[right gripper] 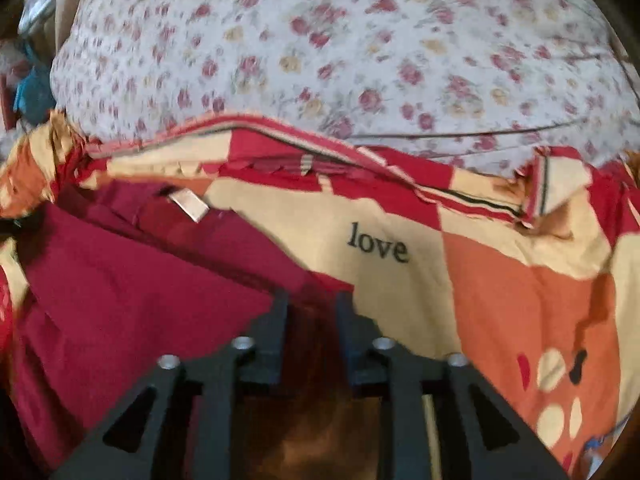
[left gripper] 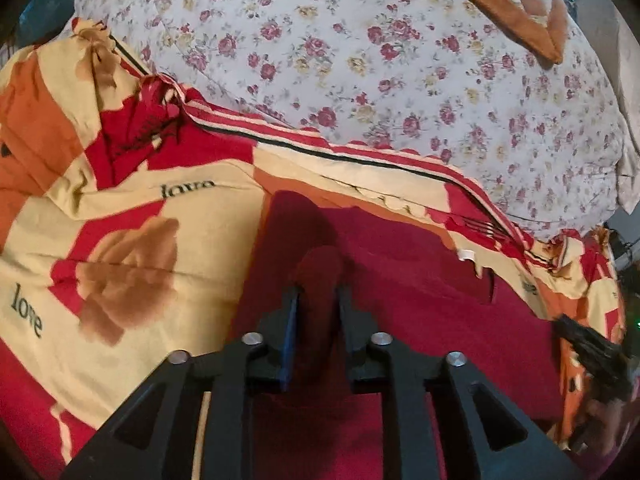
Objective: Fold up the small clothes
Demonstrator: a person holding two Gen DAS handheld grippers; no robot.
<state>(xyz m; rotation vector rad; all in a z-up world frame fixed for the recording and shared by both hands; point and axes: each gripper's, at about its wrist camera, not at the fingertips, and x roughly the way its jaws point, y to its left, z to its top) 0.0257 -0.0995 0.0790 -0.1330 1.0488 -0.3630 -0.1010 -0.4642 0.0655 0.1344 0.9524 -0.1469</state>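
Gripping a bunched fold of the dark red garment [left gripper: 400, 300], the left gripper [left gripper: 318, 300] is standing nearly closed, its jaws narrowed onto a raised ridge of cloth that is showing between them. The right gripper [right gripper: 312, 304] is likewise sitting narrowed at the garment's near right edge, with red cloth lying between its jaws; the view is blurred, so a firm hold is judged probable rather than confirmed.

The garment is lying spread on the red, cream and orange bedcover [left gripper: 120, 240] printed with roses and the word "love". In the right wrist view a pale label [right gripper: 190, 206] is showing near the garment's far edge, which suggests the neckline or waistband is lying away from the grippers. Beyond the bedcover a white floral sheet [left gripper: 360, 60] is covering the far part of the bed, and an orange-edged pillow [left gripper: 520, 4] is resting at the far right corner.

Judgement: a fold appears to be in hand, with both grippers taking the near edge. The next move is calling for lifting both held points evenly and carrying them toward the label end, keeping the cloth taut between them. A risk is catching the bedcover underneath along with the garment.
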